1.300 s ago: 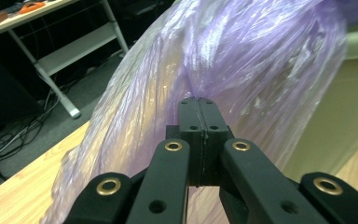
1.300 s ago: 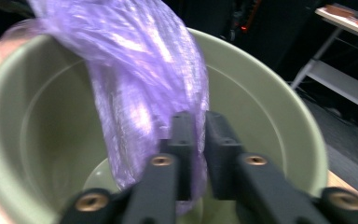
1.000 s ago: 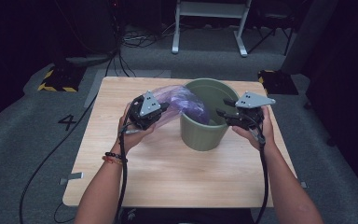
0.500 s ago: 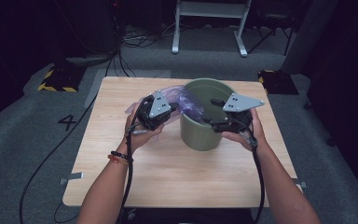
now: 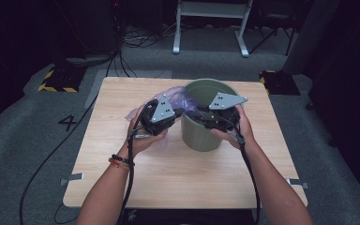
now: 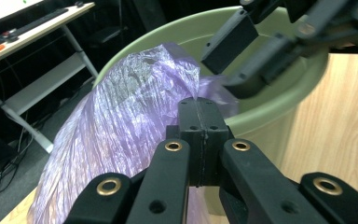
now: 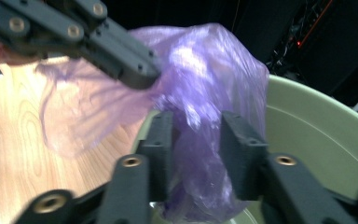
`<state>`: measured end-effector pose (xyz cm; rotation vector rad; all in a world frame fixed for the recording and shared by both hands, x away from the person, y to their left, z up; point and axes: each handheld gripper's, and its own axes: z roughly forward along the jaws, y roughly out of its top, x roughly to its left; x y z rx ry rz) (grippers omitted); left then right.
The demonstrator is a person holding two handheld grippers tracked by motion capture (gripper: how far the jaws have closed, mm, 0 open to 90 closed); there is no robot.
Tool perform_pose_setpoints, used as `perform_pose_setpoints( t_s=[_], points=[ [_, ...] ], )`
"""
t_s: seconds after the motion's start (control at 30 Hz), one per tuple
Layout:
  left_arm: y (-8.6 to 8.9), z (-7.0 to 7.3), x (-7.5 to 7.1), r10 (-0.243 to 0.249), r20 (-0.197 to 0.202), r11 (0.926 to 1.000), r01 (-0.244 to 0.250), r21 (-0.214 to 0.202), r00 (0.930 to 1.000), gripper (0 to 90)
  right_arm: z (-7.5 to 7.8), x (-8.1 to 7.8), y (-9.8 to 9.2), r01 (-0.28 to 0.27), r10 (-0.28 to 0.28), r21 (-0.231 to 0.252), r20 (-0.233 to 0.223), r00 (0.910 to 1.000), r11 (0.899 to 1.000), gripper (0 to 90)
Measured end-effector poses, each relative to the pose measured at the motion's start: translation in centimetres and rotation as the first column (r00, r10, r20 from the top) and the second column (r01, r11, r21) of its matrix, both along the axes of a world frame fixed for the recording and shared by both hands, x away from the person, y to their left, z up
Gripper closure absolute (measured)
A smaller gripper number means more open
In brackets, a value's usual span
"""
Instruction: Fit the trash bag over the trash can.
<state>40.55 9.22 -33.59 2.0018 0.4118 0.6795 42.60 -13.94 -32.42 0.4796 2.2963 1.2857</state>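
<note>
Nearby, green bin [image 5: 201, 136] beside purple bag [image 6: 121, 116], wooden table [image 5: 178, 173] beneath

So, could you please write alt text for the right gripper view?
The right gripper's two black jaws have just been closing around a thin, crinkled purple plastic bag above the rim of a round green plastic bucket. The left gripper holds the bag from the upper left, over a light wooden table.

Purple plastic bag [image 5: 180, 99] drapes over green bucket [image 5: 201, 136] near rim, blocking entry there. Bucket's far mouth open. Bare wooden table [image 5: 178, 178] in front.
</note>
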Motion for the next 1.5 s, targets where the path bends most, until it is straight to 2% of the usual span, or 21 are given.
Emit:
perform_pose_setpoints(
  t_s=[0.13, 0.17, 0.23, 0.27, 0.37, 0.43, 0.47, 0.53, 0.57, 0.6, 0.7, 0.8, 0.9, 0.97, 1.0, 1.1, 1.2, 1.27, 1.3, 1.4, 1.5],
  points=[
    [-0.1, 0.0, -0.3, -0.009, 0.007, 1.0, 0.009, -0.004, 0.9999, 89.9, 0.0, -0.5, -0.3, -0.013, 0.012, 0.015, 0.022, 0.9997, 1.0, 89.9],
    [-0.1, 0.0, -0.4, -0.007, 0.007, 1.0, 0.007, -0.006, 1.0, 85.6, 0.1, -0.6, -0.5, -0.016, 0.016, 0.019, 0.025, 0.9996, 1.0, 90.0],
    [0.1, 0.0, -0.5, 0.005, 0.005, 1.0, -0.005, -0.008, 1.0, 69.3, 0.1, -0.7, -1.0, -0.007, 0.006, 0.023, 0.03, 0.9995, 1.0, 90.0],
    [0.2, 0.0, -0.6, 0.003, 0.008, 1.0, -0.003, -0.006, 1.0, 68.1, 0.1, -0.7, -1.3, -0.001, 0.0, 0.022, 0.029, 0.9996, 1.0, 90.0],
    [0.6, -0.1, -0.8, 0.016, 0.001, 0.9997, -0.016, -0.016, 0.9999, 51.7, 0.1, -0.5, -2.4, 0.026, -0.027, 0.025, 0.027, 0.9993, 0.999, 90.0],
    [1.1, -0.2, -1.0, -0.008, -0.012, 0.9996, 0.008, -0.027, 0.9999, 53.7, 0.2, -0.3, -3.2, 0.039, -0.039, 0.037, 0.017, 0.9991, 0.999, 90.0],
    [1.2, -0.2, -1.1, -0.026, -0.01, 0.9993, 0.026, -0.026, 0.9996, 62.2, 0.2, -0.3, -3.4, 0.044, -0.045, 0.037, 0.02, 0.9988, 0.998, 90.0],
    [1.1, -0.2, -1.3, 0.01, 0.025, 0.9999, -0.01, 0.004, 0.9996, 63.7, 0.3, -0.4, -3.6, 0.039, -0.04, 0.046, 0.02, 0.999, 0.998, 90.0],
    [1.3, -0.2, -1.4, 0.021, 0.028, 0.9997, -0.021, -0.01, 0.9994, 60.4, 0.3, -0.5, -3.6, 0.035, -0.036, 0.045, 0.024, 0.9991, 0.998, 88.8],
    [1.5, -0.1, -1.4, 0.025, 0.025, 0.999, -0.024, -0.039, 0.9994, 53.1, 0.4, -0.6, -3.5, 0.035, -0.037, 0.044, 0.026, 0.999, 0.998, 87.1],
    [2.2, 0.1, -1.6, 0.093, 0.025, 0.9907, -0.09, -0.103, 0.9954, 29.5, 0.3, -0.8, -3.4, 0.029, -0.03, 0.038, 0.035, 0.9989, 0.999, 83.5],
    [3.0, 0.0, -2.1, 0.116, 0.039, 0.9832, -0.109, -0.147, 0.9925, 21.1, 0.1, -0.7, -3.4, 0.031, -0.032, 0.035, 0.029, 0.9991, 0.999, 79.6],
    [4.1, -0.1, -2.1, 0.127, 0.043, 0.9814, -0.12, -0.15, 0.9909, 16.0, 0.0, -0.6, -3.5, 0.035, -0.035, 0.034, 0.021, 0.9991, 0.999, 77.0],
    [4.8, -0.3, -1.7, 0.131, 0.02, 0.9806, -0.127, -0.15, 0.9911, 15.3, 0.0, -0.6, -3.6, 0.037, -0.038, 0.035, 0.018, 0.9991, 0.999, 75.0],
    [5.2, -0.5, -1.3, 0.129, -0.013, 0.9817, -0.129, -0.14, 0.9916, 14.9, 0.0, -0.6, -3.7, 0.037, -0.038, 0.037, 0.019, 0.9991, 0.999, 73.7],
    [5.7, -1.3, -0.3, 0.141, -0.085, 0.9857, -0.148, -0.081, 0.9863, 15.3, 0.0, -0.6, -3.7, 0.04, -0.04, 0.037, 0.017, 0.999, 0.999, 68.0],
    [5.9, -2.4, 0.6, 0.136, -0.129, 0.9895, -0.141, -0.03, 0.9822, 16.3, 0.0, -0.6, -3.7, 0.038, -0.039, 0.035, 0.009, 0.9992, 0.999, 62.0],
    [6.1, -3.0, 1.1, 0.14, -0.151, 0.9896, -0.144, -0.01, 0.9785, 20.6, 0.0, -0.6, -3.8, 0.038, -0.039, 0.039, 0.005, 0.9992, 0.998, 58.9],
    [6.2, -3.2, 1.4, 0.141, -0.162, 0.9898, -0.142, 0.004, 0.9767, 24.4, 0.0, -0.6, -3.8, 0.04, -0.04, 0.042, 0.004, 0.9992, 0.998, 57.5],
    [6.2, -3.8, 2.1, 0.169, -0.162, 0.9848, -0.159, 0.07, 0.9723, 48.2, 0.0, -0.6, -3.9, 0.04, -0.04, 0.042, 0.002, 0.9992, 0.998, 54.6],
    [6.2, -3.9, 2.5, 0.173, -0.16, 0.9833, -0.161, 0.084, 0.9719, 72.6, 0.1, -0.6, -4.0, 0.043, -0.043, 0.047, 0.003, 0.9991, 0.998, 54.0]
  ],
)
